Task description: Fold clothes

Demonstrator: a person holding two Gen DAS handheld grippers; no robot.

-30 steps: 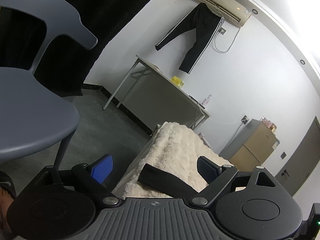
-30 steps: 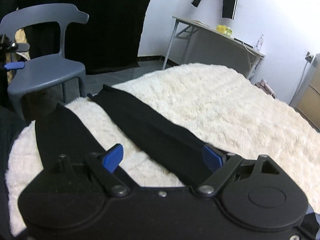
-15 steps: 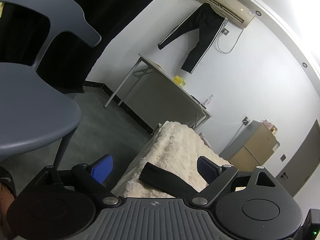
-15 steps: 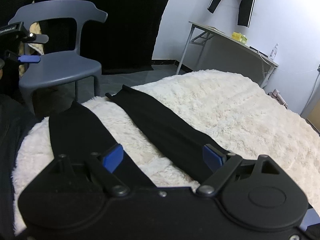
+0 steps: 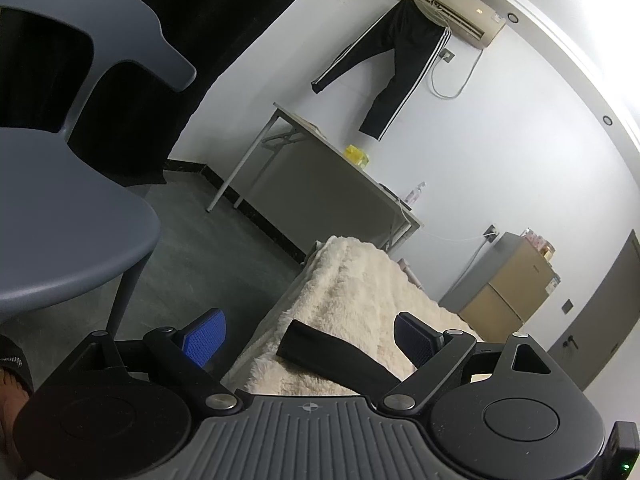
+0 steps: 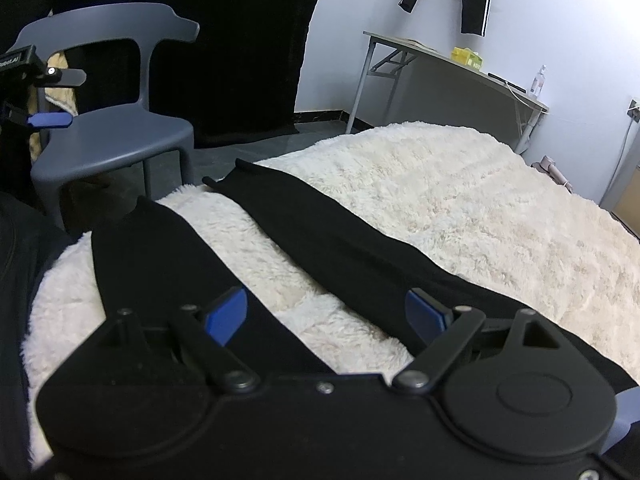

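— Where do we find the garment?
— Black trousers [image 6: 320,240] lie flat on the cream fleece bed [image 6: 480,200].
— Tools?
— We note left tool [image 5: 308,336] and right tool [image 6: 326,314] both wide, empty.

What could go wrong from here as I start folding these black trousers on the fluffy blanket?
1. The black trousers' two legs lie splayed apart, so lifting only one may twist the fold.
2. The near leg ends close to the cream fluffy blanket's edge and could slide off.
3. The open right tool might pinch blanket pile along with the fabric.
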